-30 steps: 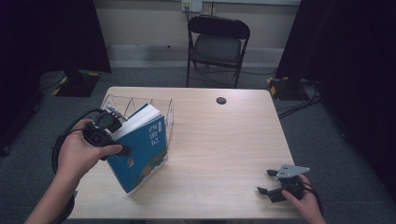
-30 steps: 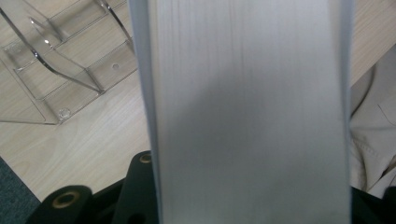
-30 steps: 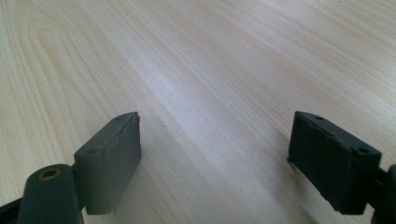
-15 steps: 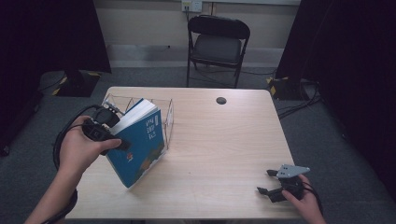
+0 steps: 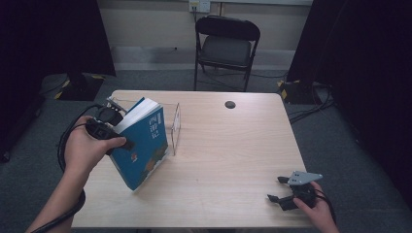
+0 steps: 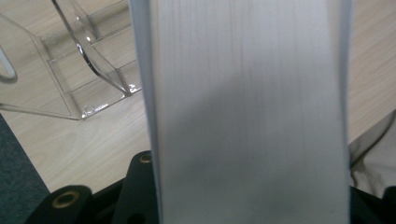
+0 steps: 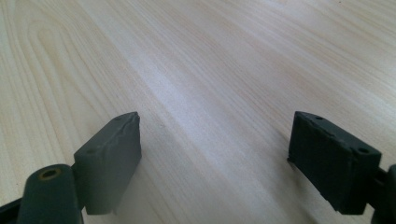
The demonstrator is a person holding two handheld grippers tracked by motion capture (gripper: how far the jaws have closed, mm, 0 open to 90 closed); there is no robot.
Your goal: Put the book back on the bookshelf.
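pale wood desk, grey carpet, black folding chair behind. left hand-held gripper clamps tilted blue book, white pages showing; right hand-held gripper gapes empty.

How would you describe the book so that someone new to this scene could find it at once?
Start at the wooden table and go to its left side, where a clear rack stands. Against the rack's near side leans the book, tilted with one corner on the tabletop, clamped in the left gripper. Its blue cover and white page block set it apart: nothing else there has colour.
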